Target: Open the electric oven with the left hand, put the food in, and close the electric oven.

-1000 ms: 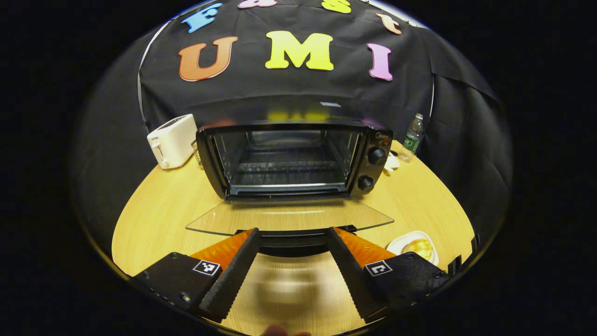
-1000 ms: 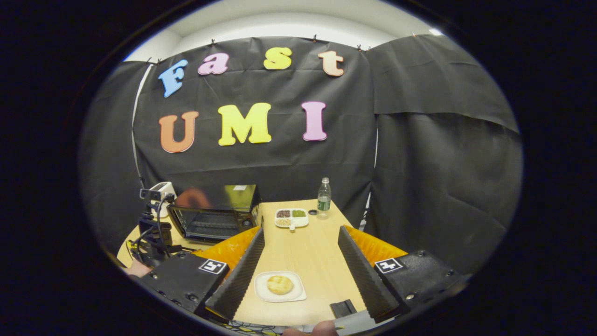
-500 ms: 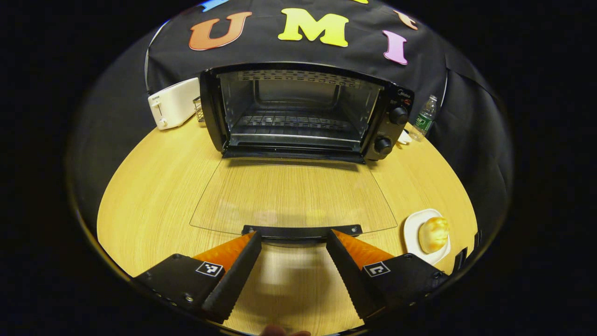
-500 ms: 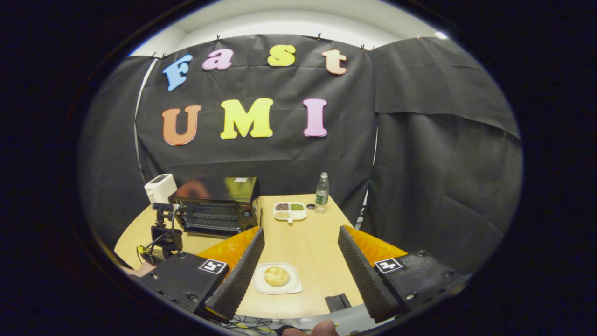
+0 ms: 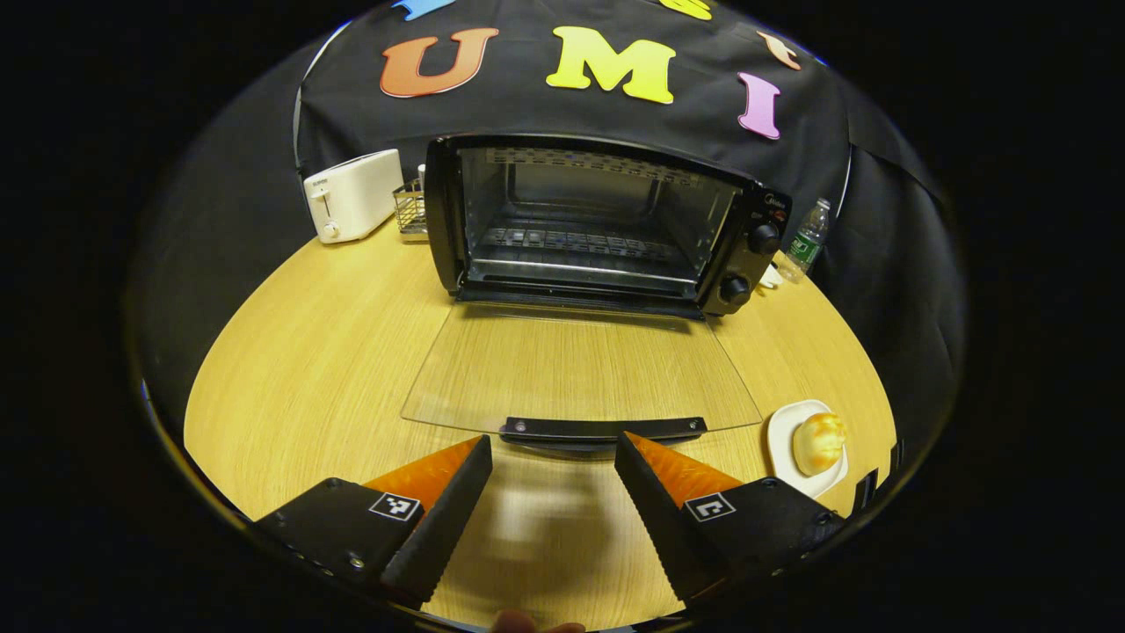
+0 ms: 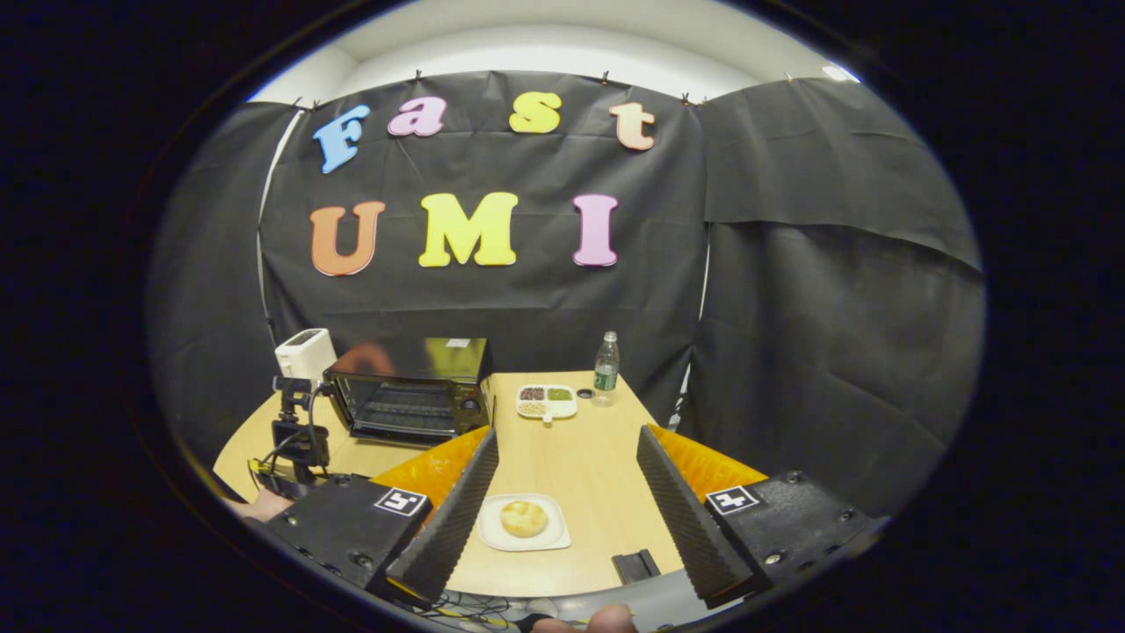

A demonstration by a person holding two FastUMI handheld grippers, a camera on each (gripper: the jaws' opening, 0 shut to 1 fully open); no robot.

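Both tools, left tool [image 5: 549, 457] and right tool [image 6: 567, 470], gape empty; oven door [image 5: 580, 369] lies open, so next the right one grabs the bun [image 6: 524, 518].

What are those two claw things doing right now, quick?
Left gripper: open, holding nothing, just short of the black oven door handle.
Right gripper: open, holding nothing.

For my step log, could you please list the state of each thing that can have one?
Black electric oven: open, cavity empty.
Glass oven door: folded flat down.
Golden bread roll: on the white plate, untouched.
Left gripper: open, near the door handle.
Right gripper: open, above the roll.
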